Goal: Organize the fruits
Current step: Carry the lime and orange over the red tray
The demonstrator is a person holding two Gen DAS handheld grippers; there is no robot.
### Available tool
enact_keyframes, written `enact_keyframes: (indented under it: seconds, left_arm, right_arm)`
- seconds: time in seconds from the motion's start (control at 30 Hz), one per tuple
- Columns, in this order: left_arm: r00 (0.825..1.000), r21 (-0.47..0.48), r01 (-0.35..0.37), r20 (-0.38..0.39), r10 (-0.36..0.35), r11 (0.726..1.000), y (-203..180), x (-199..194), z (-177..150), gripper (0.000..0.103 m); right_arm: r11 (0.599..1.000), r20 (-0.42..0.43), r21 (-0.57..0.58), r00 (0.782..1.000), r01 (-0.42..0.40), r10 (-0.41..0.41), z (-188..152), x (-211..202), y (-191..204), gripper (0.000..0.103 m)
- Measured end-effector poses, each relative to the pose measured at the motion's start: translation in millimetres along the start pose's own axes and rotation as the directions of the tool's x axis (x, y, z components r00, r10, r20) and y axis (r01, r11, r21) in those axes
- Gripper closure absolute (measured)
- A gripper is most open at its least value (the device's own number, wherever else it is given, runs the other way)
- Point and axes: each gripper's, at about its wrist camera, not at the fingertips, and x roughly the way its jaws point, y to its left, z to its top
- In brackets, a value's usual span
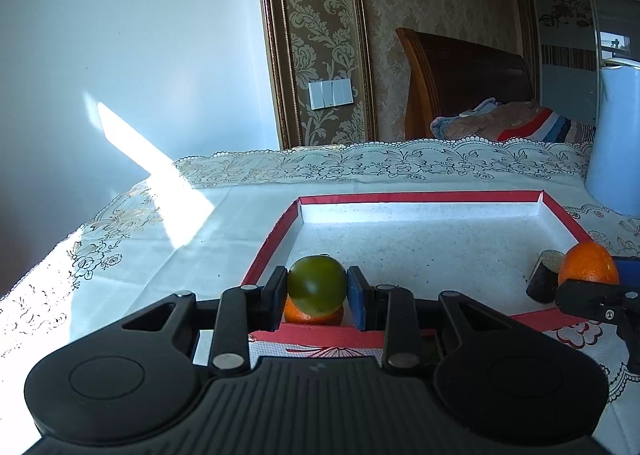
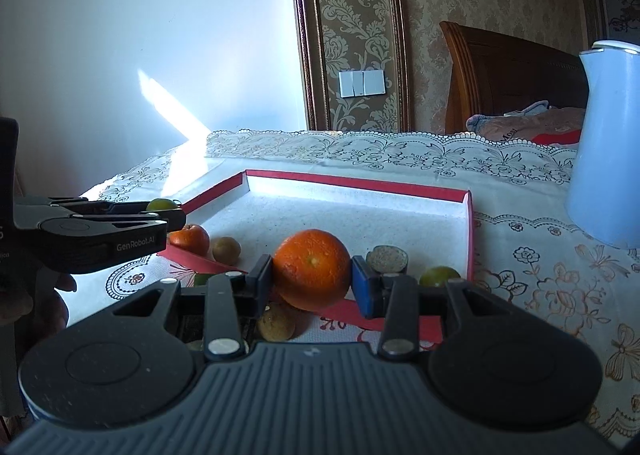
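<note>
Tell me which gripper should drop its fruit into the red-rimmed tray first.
Probably left: the left gripper holds the green fruit just over the tray; the right gripper's orange sits nearer.

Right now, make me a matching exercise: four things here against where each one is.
Things:
1. green fruit
2. big orange
3. small orange
4. kettle

Places:
A. on the tablecloth, right of the tray
B. between the right gripper's fingers
C. in the tray's near left corner
D. between the left gripper's fingers

Pairs: 1-D, 2-B, 3-C, 4-A
</note>
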Motion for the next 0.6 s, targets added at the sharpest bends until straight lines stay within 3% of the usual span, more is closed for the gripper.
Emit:
enact_keyframes:
  seconds: [0.3,0.6]
  left_arm:
    - [0.999,-0.014,-0.047,-0.004,0.047,0.999,-2,24,16,0.072]
    - [0.998,-0.048,-0.046,-0.050,0.044,0.998,3,46,20,0.072]
  right_arm:
    - [0.999,-0.002,-0.014,0.999,0.037,-0.037,14,25,0,0.064]
    - [0.998,-0.029,-0.018,0.998,0.054,-0.055,24,50,-1,0.064]
